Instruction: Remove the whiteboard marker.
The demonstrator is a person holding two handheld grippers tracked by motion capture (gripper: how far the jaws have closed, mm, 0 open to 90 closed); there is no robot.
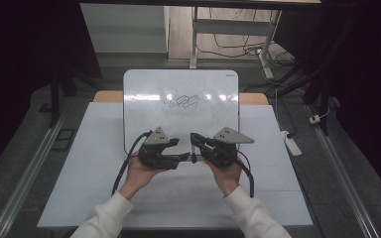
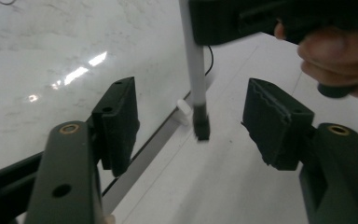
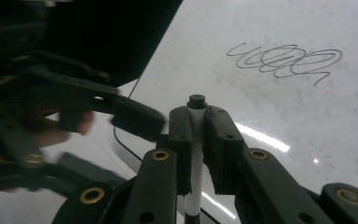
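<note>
High view first: a pale surface (image 1: 79, 188) carries a glossy whiteboard (image 1: 144, 94) that lies flat and reaches away from the person, with a dark looping scribble (image 1: 181, 102) near its middle. Both forearms in white sleeves come in from the bottom, and the two hands meet just over the near edge of the whiteboard.

Next in size are the tools. The left tongs (image 1: 184, 156) point toward the right ones, and in the left gripper view their two black pads (image 2: 119, 122) stand wide apart with nothing between them touching either pad. The right tongs (image 1: 196, 141) sit close beside them; in the right gripper view their pads are closed narrowly around a marker (image 3: 195, 140), gripping its white barrel from both sides.

The marker is slim and white with a black end. In the right gripper view its black end (image 3: 196, 101) pokes out just past the pad tips, aimed at the whiteboard below the scribble. In the left gripper view the same marker hangs down from the right tongs, and its other dark end (image 2: 201, 125) sits in the open gap of the left tongs, clear of both pads and above the seam where the whiteboard's edge meets the surface. A small white clip (image 2: 184, 110) sits on that edge just behind it.

Black cables trail from both tools toward the person.
</note>
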